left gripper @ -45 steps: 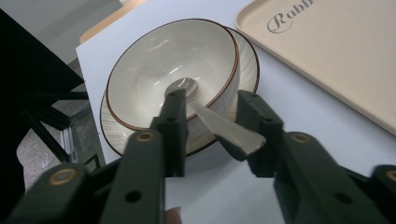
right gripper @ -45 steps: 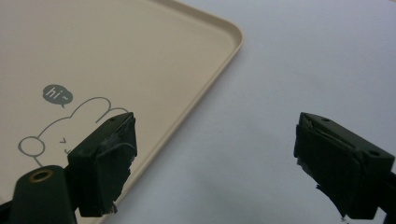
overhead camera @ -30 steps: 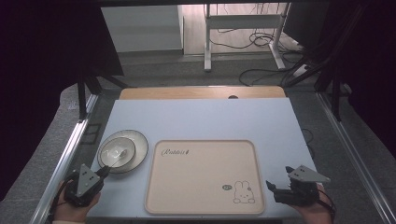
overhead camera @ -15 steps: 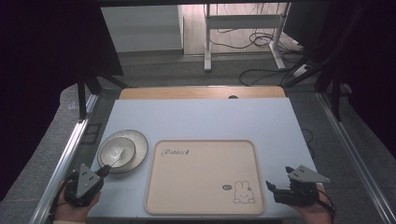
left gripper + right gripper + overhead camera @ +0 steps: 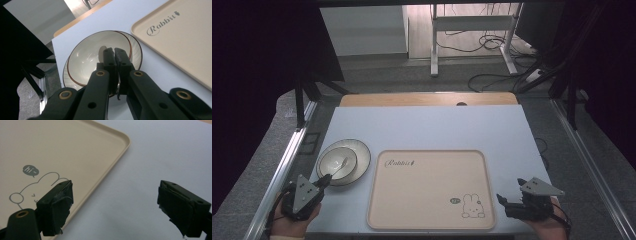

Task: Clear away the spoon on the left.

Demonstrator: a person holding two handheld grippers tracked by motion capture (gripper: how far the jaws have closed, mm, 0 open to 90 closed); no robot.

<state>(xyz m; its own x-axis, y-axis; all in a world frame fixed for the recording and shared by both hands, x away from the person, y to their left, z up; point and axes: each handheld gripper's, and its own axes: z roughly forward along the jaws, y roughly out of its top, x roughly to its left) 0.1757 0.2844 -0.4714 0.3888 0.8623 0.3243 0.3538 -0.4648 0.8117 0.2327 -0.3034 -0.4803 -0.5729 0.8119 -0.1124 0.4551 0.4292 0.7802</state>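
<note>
Centrally, a beige rectangular plastic tray [image 5: 432,187] with rabbit print occupies the pale blue table [image 5: 427,127], empty. Left gripper [image 5: 114,51], jaws pressed together, pinches the near rim of the white brown-rimmed ceramic bowl [image 5: 343,161] left of the tray. Right gripper [image 5: 115,202] hangs spread beside the tray's corner.

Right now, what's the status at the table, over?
Left gripper shut on bowl rim. Bowl sits on plate. Right gripper open over tray edge. Nothing in the way.

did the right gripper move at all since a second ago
No. In the high view the right gripper sits just off the tray's near right corner beside the rabbit drawing, as before, jaws open.
</note>
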